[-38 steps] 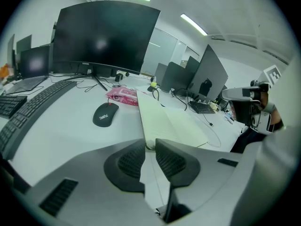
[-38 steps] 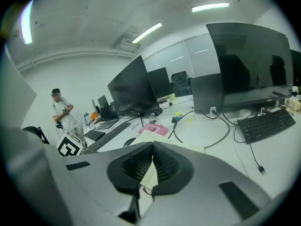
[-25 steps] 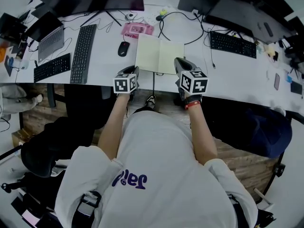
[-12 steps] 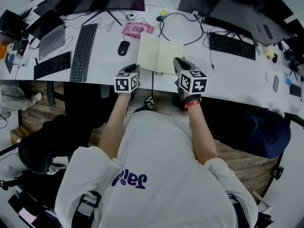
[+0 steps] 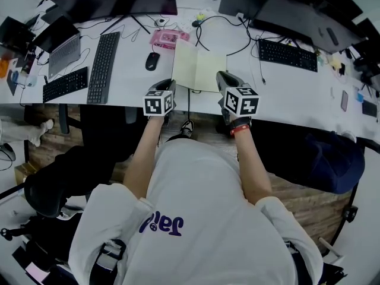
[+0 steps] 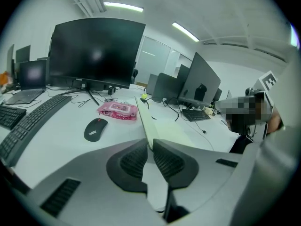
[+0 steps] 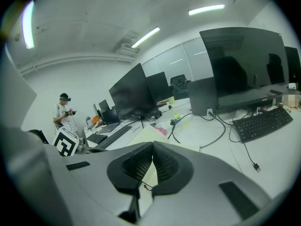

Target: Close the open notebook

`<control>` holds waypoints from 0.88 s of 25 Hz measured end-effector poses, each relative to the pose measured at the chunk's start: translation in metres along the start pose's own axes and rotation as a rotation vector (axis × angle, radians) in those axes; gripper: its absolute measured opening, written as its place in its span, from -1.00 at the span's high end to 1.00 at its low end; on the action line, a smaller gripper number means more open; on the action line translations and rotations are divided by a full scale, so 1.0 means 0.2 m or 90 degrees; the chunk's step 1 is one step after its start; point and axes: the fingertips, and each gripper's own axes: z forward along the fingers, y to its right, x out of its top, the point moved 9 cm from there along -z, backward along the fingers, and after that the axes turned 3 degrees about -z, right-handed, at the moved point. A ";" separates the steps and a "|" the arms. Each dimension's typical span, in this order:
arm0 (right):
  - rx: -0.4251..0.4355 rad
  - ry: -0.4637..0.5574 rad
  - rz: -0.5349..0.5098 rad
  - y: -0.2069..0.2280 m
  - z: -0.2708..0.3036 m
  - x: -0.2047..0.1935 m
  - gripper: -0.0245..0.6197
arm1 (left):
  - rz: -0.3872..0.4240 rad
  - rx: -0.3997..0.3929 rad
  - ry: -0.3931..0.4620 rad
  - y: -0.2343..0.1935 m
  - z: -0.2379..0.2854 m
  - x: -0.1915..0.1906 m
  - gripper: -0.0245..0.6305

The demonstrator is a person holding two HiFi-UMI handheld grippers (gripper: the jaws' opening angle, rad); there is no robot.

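Observation:
The open notebook (image 5: 208, 70) with pale yellow pages lies on the white desk (image 5: 130, 82) in front of me. Its left leaf (image 6: 145, 119) is lifted and stands almost edge-on in the left gripper view. That leaf's near corner sits between the jaws of my left gripper (image 6: 150, 146), which are closing on it at the notebook's near left corner (image 5: 170, 88). My right gripper (image 7: 152, 146) is shut with nothing between its pads. It hovers by the near right corner of the notebook (image 5: 224, 79), with the right page (image 7: 155, 138) lying flat ahead of it.
A black mouse (image 5: 152, 61) and a pink pack (image 5: 165, 38) lie left of and beyond the notebook. Keyboards (image 5: 103, 67) and a laptop (image 5: 62, 51) are further left, black cables (image 5: 228, 31) and another keyboard (image 5: 287, 54) to the right. Monitors (image 6: 96, 55) line the back.
The left gripper has risen a little with the notebook's left leaf, which now stands steeper and looks narrower from above. The right gripper has stayed put.

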 end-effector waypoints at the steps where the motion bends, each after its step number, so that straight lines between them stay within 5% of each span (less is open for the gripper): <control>1: -0.001 0.001 0.002 0.00 -0.01 0.00 0.90 | 0.002 -0.003 0.001 0.01 0.00 0.00 0.76; 13: -0.018 0.016 0.041 0.06 -0.08 -0.07 0.90 | 0.010 -0.039 0.021 0.17 0.01 0.03 0.79; 22: -0.061 0.040 0.098 0.17 -0.18 -0.12 0.90 | 0.063 -0.073 0.018 0.33 0.05 0.05 0.80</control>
